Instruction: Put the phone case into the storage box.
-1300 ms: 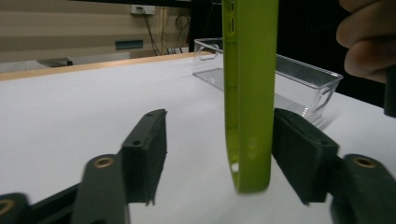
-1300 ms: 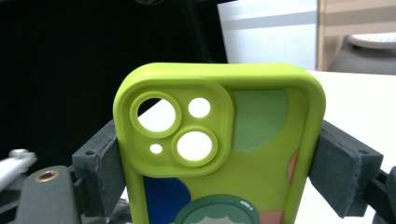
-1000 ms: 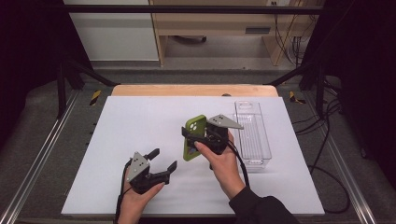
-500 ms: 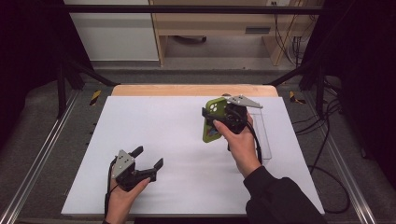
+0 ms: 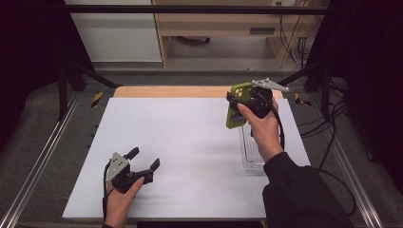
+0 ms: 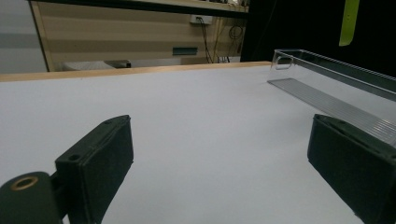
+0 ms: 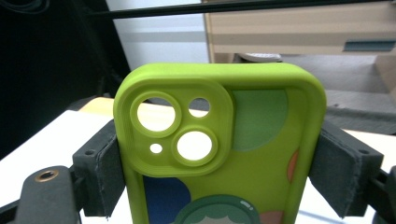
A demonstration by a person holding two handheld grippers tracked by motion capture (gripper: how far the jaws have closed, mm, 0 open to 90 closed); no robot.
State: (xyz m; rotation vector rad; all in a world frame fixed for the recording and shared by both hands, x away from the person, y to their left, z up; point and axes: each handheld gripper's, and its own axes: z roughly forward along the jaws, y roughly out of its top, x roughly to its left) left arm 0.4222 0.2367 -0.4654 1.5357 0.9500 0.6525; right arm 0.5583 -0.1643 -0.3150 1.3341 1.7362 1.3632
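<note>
Nearest the person, the left tool (image 5: 141, 166) rests low on the white worktop (image 5: 180, 142), jaws spread wide and holding nothing. Farther off, the right tool (image 5: 247, 102) is clamped on the long edges of a lime-green phone case (image 7: 219, 140), held upright in the air above the far end of the clear plastic tray (image 5: 251, 152). The case looks like soft matte silicone, with rounded corners, camera cut-outs and cartoon colour patches. Picking up seems done; setting it into the ribbed, glossy tray remains.
</note>
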